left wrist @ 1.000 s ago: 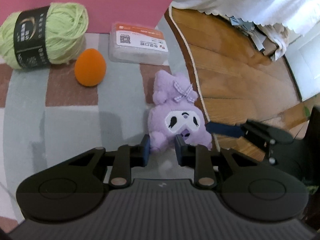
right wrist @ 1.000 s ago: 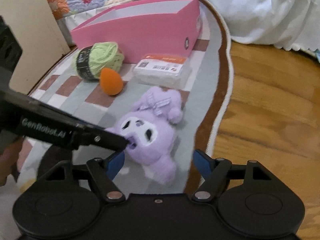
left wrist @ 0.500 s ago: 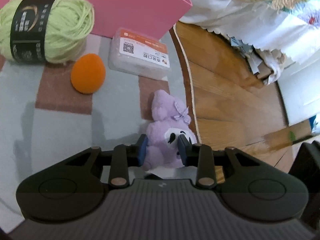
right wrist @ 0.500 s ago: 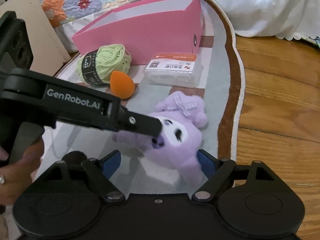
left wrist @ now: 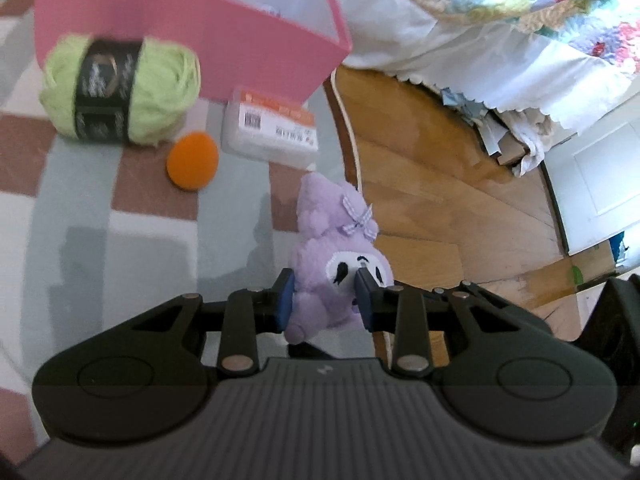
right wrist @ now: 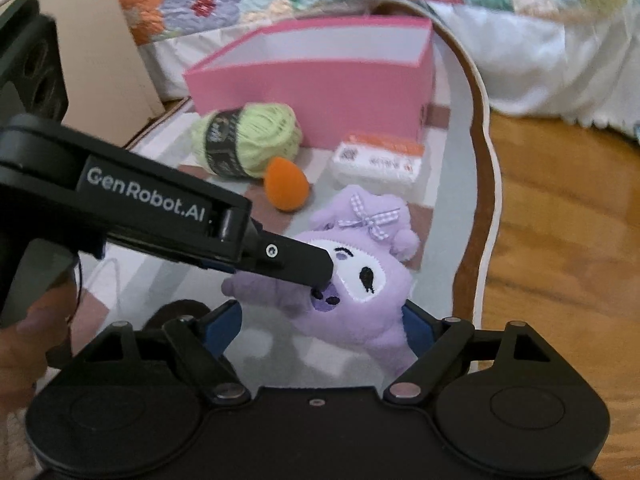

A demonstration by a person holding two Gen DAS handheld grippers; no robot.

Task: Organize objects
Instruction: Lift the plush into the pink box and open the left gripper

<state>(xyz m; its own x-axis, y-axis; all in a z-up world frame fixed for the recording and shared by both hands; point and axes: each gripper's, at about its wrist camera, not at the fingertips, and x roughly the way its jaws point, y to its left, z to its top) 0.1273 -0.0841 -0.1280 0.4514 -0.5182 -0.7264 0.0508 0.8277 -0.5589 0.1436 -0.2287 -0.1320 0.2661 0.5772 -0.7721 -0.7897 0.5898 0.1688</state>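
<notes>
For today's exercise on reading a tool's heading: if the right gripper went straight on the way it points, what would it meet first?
Most likely the purple plush toy, already between the right gripper's open jaws and held by the left gripper. Depth is uncertain.

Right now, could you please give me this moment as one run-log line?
left tongs: shut on purple plush toy | right tongs: open, around plush, jaws just closing | pink box: waiting

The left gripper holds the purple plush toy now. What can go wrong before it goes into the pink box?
1. The left gripper pinches only the plush toy at its face, so the soft body could slip out.
2. The right gripper, jaws just closing slightly, brackets the toy's lower body and could snag it.
3. The yarn ball and orange egg lie before the pink box and could be knocked.
</notes>
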